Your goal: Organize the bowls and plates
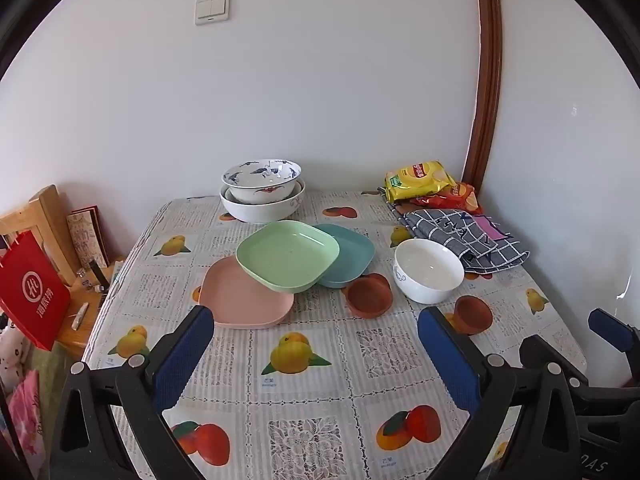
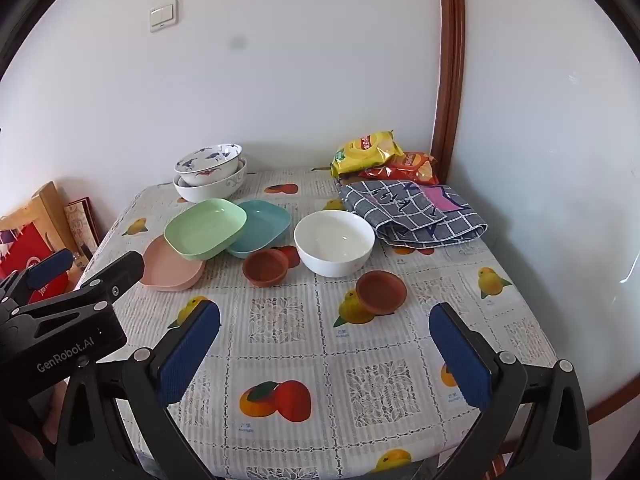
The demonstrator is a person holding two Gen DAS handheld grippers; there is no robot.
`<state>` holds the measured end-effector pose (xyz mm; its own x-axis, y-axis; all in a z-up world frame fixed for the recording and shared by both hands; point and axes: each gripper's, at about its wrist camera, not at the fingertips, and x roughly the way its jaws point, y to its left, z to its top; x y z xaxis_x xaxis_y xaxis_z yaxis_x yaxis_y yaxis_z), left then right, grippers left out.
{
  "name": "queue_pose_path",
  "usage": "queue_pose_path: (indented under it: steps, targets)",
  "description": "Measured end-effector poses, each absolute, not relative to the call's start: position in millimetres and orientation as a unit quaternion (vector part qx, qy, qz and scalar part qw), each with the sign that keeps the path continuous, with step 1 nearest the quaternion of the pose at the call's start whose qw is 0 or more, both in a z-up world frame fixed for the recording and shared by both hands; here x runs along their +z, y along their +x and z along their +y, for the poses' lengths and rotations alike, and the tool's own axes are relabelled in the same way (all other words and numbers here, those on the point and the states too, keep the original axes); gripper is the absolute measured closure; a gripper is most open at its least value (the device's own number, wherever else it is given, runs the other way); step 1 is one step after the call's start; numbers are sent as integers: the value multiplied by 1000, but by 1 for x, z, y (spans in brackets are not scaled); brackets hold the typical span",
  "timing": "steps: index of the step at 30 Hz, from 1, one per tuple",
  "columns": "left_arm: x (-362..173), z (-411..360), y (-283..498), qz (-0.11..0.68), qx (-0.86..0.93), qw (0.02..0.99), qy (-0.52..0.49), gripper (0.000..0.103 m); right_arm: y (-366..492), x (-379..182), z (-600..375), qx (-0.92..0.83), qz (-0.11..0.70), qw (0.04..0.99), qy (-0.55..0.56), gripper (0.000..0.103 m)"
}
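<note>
Both hand-held grippers, left [image 1: 314, 334] and right [image 2: 325, 330], hung wide apart and empty over the bench [image 2: 320, 360]. Green plate [image 2: 205, 227] at 11 o'clock lay tilted over pink plate [image 2: 168, 270] and teal plate [image 2: 266, 226]; white bowl [image 2: 334, 242] at 12, two brown dishes [image 2: 265, 267] nearby, nested bowls [image 2: 210, 172] far back.

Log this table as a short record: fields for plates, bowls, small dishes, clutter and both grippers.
plates: green plate resting tilted on pink plate and teal plate
bowls: patterned bowl nested in large white bowl at the back; plain white bowl alone
small dishes: two brown dishes, apart
clutter: checked cloth, snack bags
left hand-held gripper: open, empty
right hand-held gripper: open, empty
</note>
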<state>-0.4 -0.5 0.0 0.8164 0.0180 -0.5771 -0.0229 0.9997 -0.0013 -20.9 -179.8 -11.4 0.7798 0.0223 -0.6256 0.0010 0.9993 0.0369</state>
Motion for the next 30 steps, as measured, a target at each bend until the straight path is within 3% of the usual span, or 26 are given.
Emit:
queue_pose_path:
  steps: [30]
  targets:
    - [0, 0, -7, 298, 18, 954, -2, 0, -26, -7, -180, -2, 333, 943, 18, 0]
